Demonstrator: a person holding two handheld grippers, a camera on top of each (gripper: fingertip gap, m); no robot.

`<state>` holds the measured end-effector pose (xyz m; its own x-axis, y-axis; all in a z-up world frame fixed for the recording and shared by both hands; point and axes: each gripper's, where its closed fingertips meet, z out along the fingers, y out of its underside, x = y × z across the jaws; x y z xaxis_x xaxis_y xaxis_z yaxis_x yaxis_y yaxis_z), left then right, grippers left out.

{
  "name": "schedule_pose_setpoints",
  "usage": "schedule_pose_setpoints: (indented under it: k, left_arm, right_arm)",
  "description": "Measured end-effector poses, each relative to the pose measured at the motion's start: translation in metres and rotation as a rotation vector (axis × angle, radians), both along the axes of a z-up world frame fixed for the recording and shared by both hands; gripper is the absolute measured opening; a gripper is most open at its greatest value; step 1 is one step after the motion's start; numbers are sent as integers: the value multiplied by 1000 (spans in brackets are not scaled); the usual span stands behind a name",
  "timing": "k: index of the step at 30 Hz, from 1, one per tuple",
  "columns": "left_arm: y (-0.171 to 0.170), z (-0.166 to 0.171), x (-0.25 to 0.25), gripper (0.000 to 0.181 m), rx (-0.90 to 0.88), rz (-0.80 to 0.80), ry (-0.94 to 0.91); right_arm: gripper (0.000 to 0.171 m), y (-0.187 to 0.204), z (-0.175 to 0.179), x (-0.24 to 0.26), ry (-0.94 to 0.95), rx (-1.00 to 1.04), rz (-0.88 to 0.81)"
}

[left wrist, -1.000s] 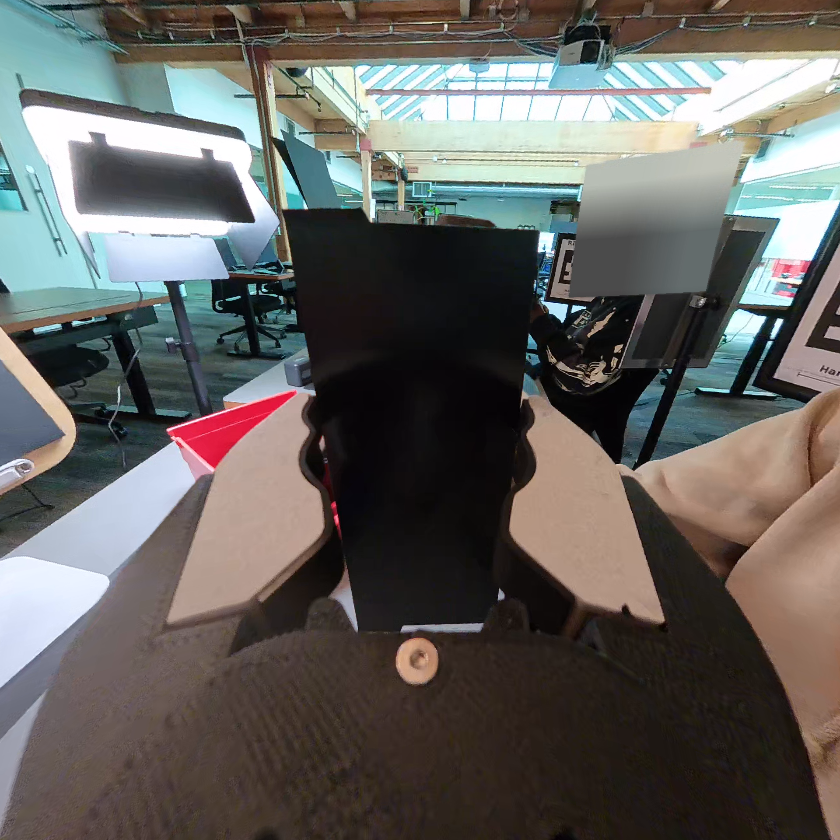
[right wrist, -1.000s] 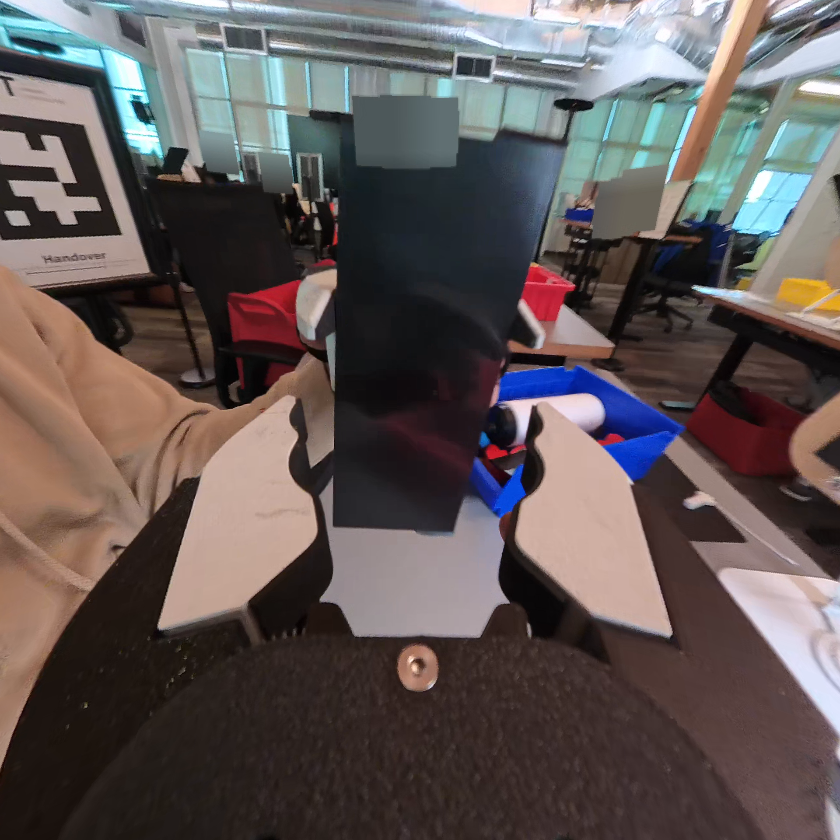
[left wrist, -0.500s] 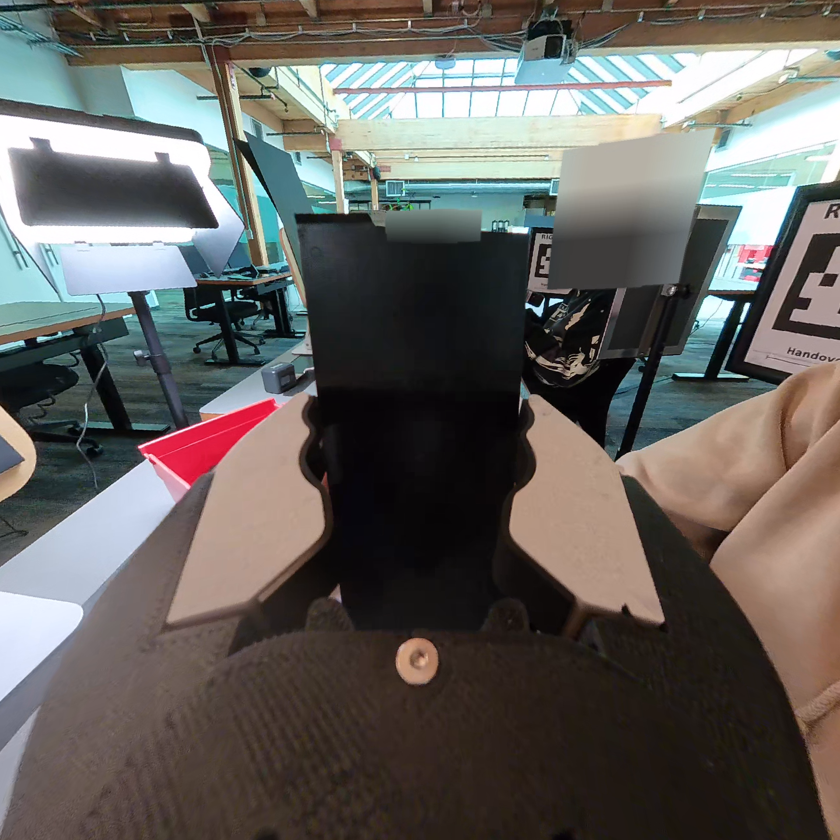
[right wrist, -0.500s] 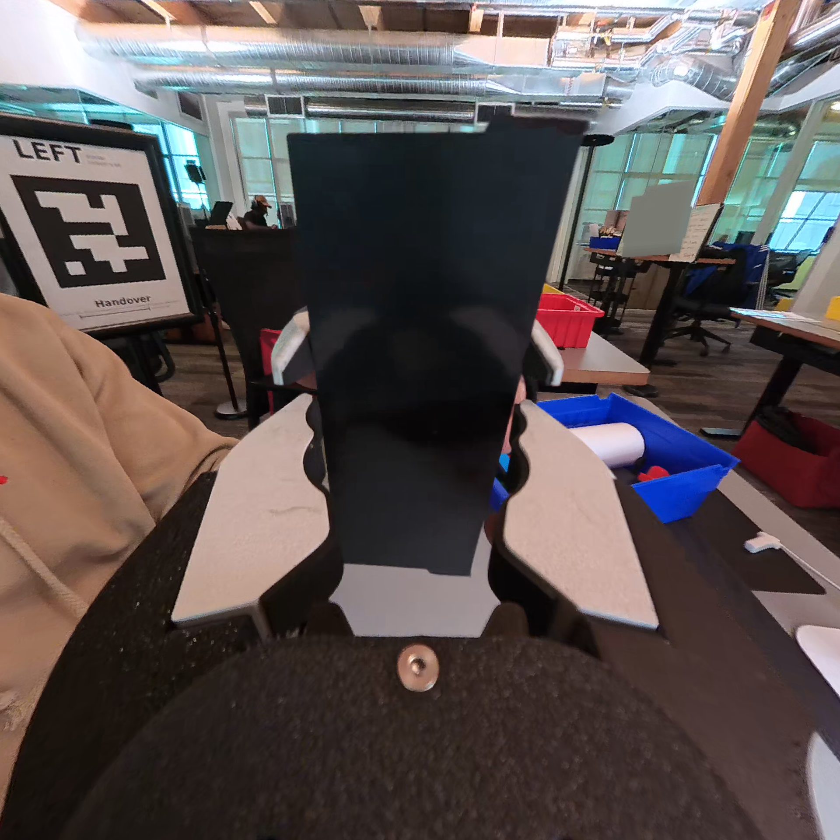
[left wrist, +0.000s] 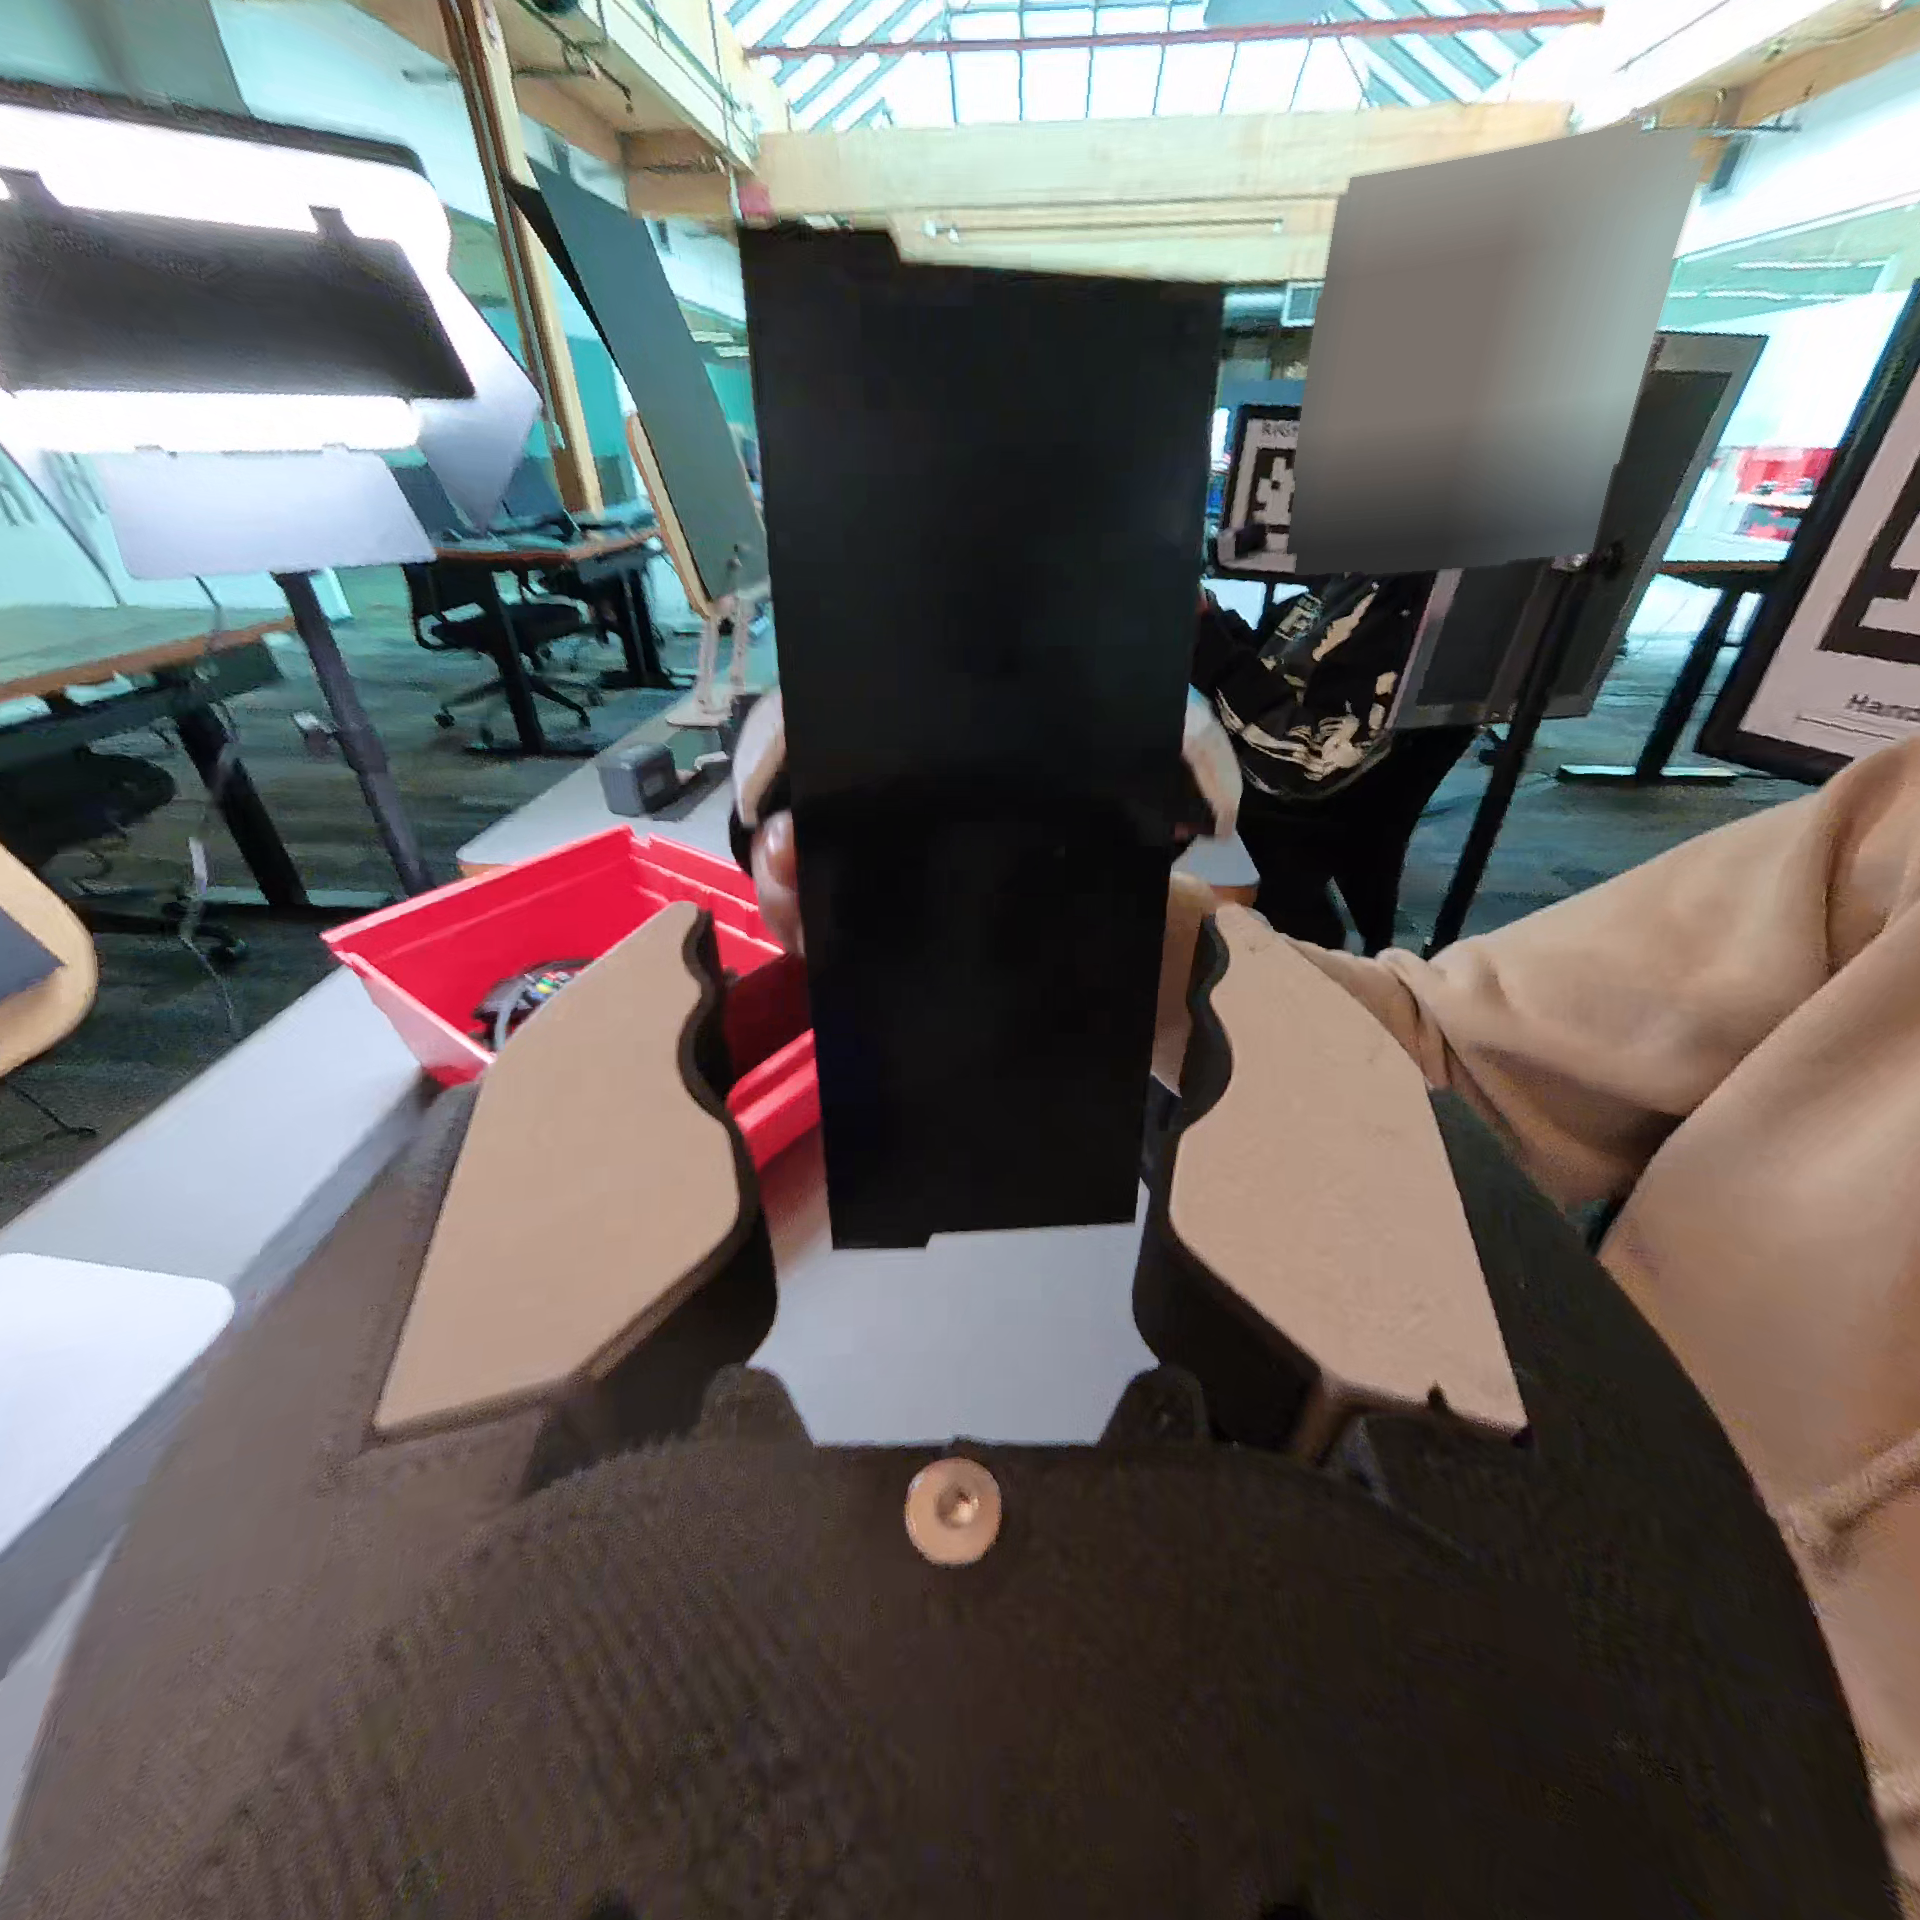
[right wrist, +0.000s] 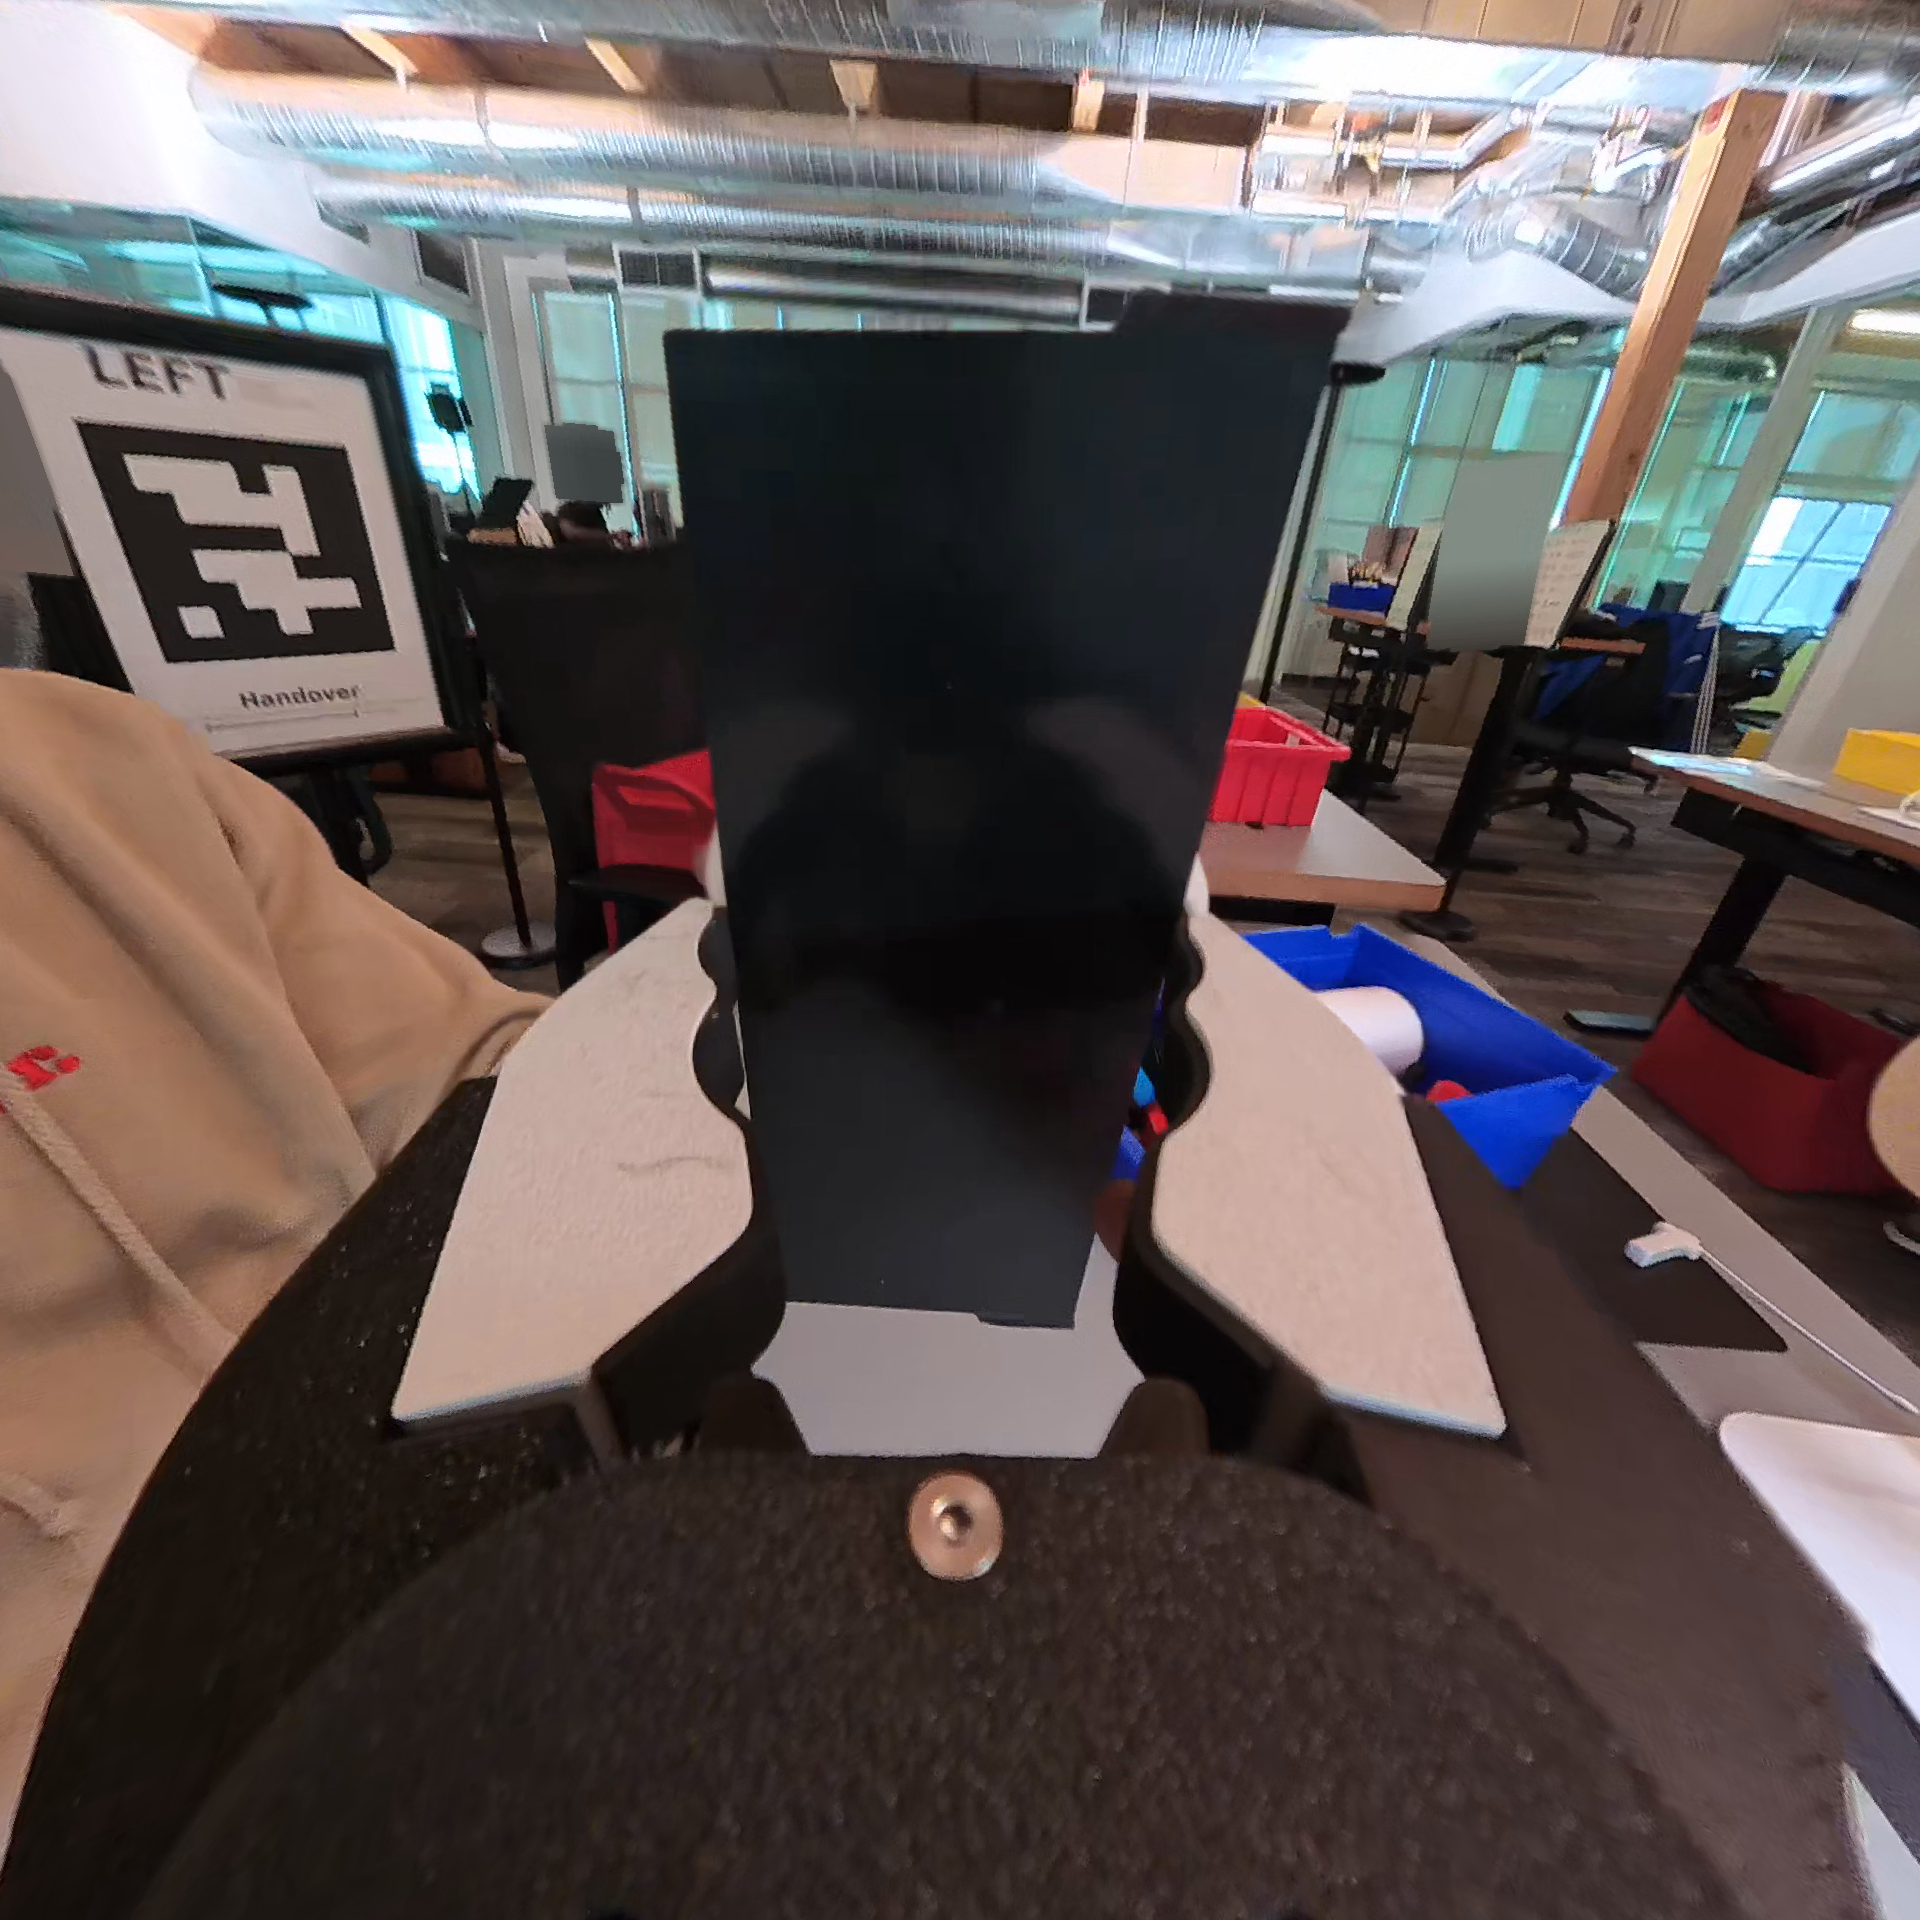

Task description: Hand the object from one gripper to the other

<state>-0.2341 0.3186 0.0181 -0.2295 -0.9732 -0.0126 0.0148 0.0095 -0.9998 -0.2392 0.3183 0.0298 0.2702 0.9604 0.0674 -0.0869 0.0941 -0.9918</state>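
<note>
gripping a tall black panel (right wrist: pixel 956 790) upright, right tool (right wrist: pixel 951 1049) is clamped on its lower edges; left tool (left wrist: pixel 951 1039) is spread, fingers (left wrist: pixel 582 1174) clear of panel sides; red bin (left wrist: pixel 499 935) on counter (left wrist: pixel 239 1153) far left; blue bin (right wrist: pixel 1475 1049) right

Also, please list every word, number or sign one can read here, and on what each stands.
I do not copy writing; these things bear some.
White framed board with black marker pattern, right wrist view: print above and below.
Similar board, left wrist view, right edge: cut off.
Small marker board beside the black panel: blurred.
Red stitching on beige hoodie: cut off.
</note>
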Motion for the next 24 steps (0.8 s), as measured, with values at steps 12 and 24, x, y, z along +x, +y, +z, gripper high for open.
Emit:
schedule_pose_setpoints:
  k: [12, 24]
  left_arm:
    - [-14, -16, 26, 85, 8, -45, 62]
    - [4, 22, -1, 84, -75, 11, -111]
  right_arm:
    - [80, -3, 0, -5, 2, 19, 11]
    - [89, 10, -12, -5, -54, -24, -48]
